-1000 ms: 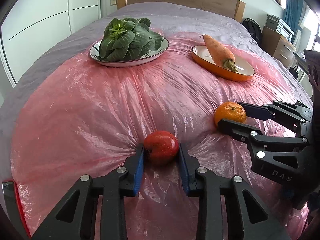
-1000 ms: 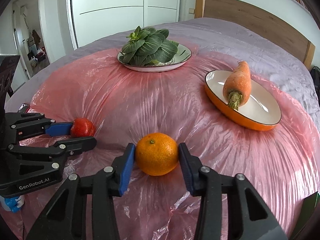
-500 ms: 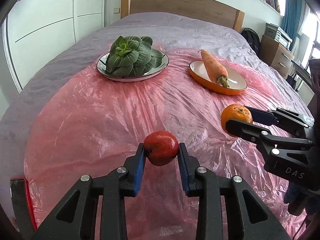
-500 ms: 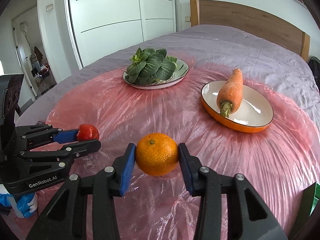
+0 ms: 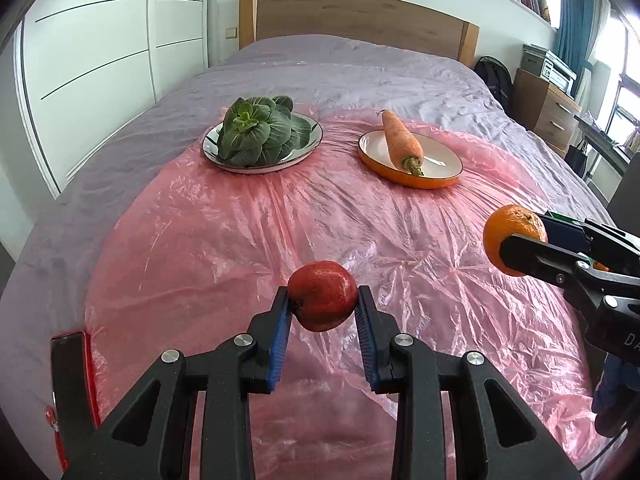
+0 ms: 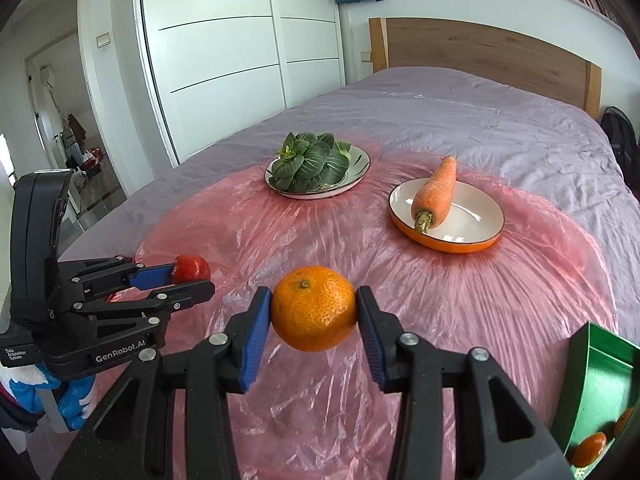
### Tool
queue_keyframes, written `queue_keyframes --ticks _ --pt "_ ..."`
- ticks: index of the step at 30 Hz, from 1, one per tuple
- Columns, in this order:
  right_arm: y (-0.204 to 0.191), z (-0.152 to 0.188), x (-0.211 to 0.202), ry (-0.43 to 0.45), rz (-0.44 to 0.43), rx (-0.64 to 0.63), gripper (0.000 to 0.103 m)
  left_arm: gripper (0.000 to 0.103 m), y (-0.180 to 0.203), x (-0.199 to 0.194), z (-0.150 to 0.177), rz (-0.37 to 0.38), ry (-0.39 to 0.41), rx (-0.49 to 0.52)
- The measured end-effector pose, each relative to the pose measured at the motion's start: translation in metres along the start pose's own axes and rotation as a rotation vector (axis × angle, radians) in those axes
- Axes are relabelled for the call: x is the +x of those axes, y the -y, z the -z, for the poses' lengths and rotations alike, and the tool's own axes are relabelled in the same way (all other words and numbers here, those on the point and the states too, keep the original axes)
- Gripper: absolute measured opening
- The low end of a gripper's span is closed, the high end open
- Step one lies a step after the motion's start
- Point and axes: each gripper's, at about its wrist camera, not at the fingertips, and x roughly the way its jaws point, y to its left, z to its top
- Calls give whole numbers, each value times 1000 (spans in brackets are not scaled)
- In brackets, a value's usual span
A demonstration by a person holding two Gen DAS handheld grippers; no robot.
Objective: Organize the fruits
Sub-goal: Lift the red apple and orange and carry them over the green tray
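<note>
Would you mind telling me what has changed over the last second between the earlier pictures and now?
Both fruits have been lifted off the pink plastic sheet: the left gripper raised the red apple, and the right gripper raised the orange. Both stayed clamped throughout; nothing was let go. The greens and the carrot stayed on their plates.

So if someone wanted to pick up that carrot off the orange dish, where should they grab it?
Probably across the thick middle of the carrot, with a hand-held gripper coming down from above. It lies along the orange dish, cut stem end towards the cameras and its thin tip sticking out over the far rim. The tip tapers and might slip; the dish's raised rim would likely hinder a low sideways approach.
</note>
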Motion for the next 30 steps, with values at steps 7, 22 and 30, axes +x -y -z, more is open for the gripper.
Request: queue_keyframes --ticks 7,22,30 --pt "7 30 -51 3 26 55 73 27 28 -27 11 21 -6 24" --pt "56 105 -155 -9 179 165 73 27 149 -63 37 134 -33 161" --pt "105 138 -198 -12 282 225 73 27 224 -65 40 222 -39 233"
